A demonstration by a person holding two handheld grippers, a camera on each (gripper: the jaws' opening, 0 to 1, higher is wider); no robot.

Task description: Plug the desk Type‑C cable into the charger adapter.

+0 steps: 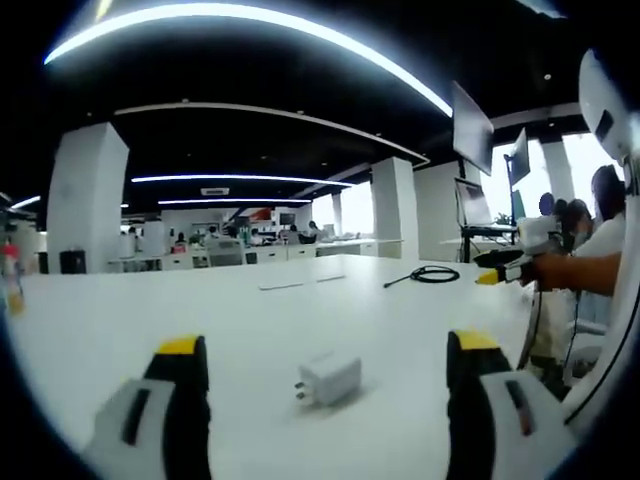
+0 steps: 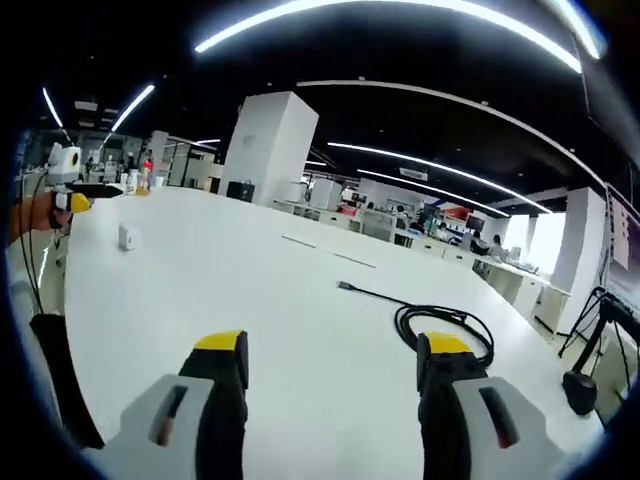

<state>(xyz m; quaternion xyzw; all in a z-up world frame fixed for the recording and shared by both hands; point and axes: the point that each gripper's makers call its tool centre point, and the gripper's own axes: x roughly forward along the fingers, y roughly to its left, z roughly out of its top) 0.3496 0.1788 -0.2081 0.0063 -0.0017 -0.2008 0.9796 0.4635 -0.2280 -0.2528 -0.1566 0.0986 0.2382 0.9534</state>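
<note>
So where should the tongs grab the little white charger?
Probably across the white charger's flat sides, coming down from above. It lies on the table with prongs pointing left in the left gripper view, so leave the opposite end free for the cable.

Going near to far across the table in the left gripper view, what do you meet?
Left gripper with its jaws apart, nearest → white charger adapter lying on the table between them → coiled black cable near the far right edge, with the right gripper to its right.
</note>
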